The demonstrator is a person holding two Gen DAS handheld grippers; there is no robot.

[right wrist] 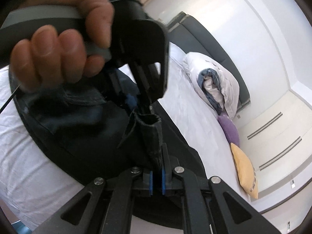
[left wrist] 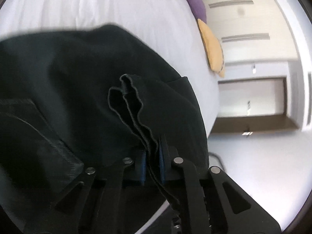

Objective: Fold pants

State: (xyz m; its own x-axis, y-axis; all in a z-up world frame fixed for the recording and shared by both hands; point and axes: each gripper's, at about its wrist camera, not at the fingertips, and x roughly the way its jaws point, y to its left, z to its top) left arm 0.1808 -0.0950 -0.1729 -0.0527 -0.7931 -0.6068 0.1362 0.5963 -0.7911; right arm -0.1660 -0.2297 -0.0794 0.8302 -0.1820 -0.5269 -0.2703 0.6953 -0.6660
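Note:
The dark pants (left wrist: 78, 97) hang and drape over a white bed (left wrist: 117, 7). My left gripper (left wrist: 153, 165) is shut on a bunched hem edge of the pants (left wrist: 132, 105), which sticks up between the blue pads. My right gripper (right wrist: 157, 177) is shut on another thick fold of the pants (right wrist: 150, 134). In the right wrist view the person's hand (right wrist: 58, 44) holds the left gripper (right wrist: 140, 105) just ahead, and both grippers pinch the same cloth close together above the bed (right wrist: 29, 156).
A purple pillow (right wrist: 229, 129) and a yellow pillow (right wrist: 244, 169) lie at the bed's edge. A rolled white and grey duvet (right wrist: 214, 81) sits by the dark headboard (right wrist: 204, 44). Cream wardrobe doors (left wrist: 243, 29) and a doorway (left wrist: 253, 101) lie beyond.

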